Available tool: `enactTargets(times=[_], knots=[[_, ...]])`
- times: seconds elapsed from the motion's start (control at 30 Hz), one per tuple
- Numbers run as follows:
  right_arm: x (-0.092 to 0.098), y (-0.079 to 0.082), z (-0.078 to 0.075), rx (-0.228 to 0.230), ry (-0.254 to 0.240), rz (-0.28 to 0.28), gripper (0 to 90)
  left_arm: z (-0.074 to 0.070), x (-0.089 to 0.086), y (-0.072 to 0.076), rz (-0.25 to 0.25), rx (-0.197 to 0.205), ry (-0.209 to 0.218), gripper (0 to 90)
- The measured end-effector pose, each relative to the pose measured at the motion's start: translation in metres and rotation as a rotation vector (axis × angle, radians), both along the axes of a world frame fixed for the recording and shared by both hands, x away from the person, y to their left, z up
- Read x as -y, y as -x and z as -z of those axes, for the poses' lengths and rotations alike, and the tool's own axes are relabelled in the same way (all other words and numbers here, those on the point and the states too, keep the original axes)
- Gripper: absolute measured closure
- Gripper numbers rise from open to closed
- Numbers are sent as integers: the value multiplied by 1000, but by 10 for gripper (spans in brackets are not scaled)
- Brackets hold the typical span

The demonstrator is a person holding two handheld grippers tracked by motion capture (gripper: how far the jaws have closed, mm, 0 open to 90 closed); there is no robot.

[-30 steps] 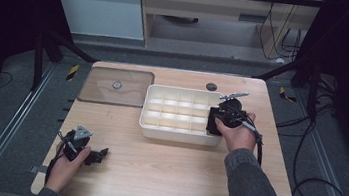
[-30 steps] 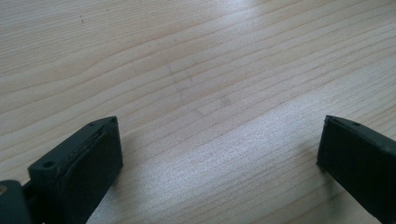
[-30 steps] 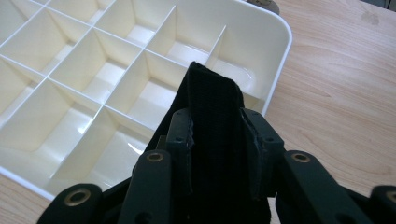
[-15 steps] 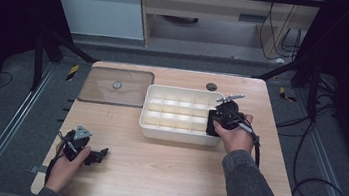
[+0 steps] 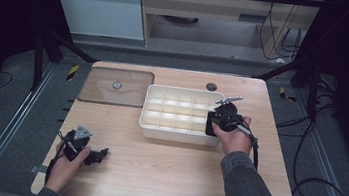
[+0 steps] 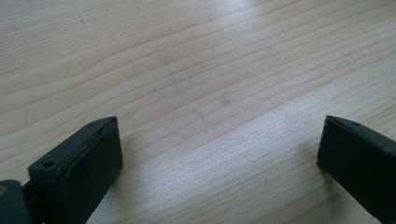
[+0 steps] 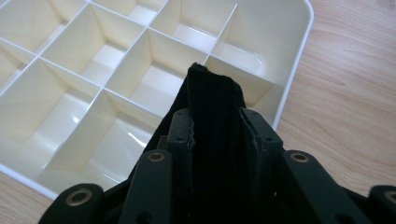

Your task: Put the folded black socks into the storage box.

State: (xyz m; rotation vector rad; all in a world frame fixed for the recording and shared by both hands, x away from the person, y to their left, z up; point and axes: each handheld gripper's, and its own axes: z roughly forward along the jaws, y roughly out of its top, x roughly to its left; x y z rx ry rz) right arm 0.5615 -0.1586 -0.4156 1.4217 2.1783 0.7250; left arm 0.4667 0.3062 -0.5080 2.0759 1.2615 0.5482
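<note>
Right gripper view: black cloth between pads.

Lid left of divided tray — both on table.

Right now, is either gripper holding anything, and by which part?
The right gripper is shut on a black fabric piece, clamped on its lower part with the top end sticking out above the white compartment tray. The left gripper holds nothing.

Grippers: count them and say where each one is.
2. The left gripper rests open on the table near its front left; the right gripper holds a black fabric piece over the white tray.
</note>
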Motion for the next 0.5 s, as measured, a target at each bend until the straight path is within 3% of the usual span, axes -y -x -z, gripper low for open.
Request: enactTargets(times=[0.5], knots=[[-3, 1, 7, -19, 24, 4, 686, 0, 1, 0, 5, 0, 2, 0]])
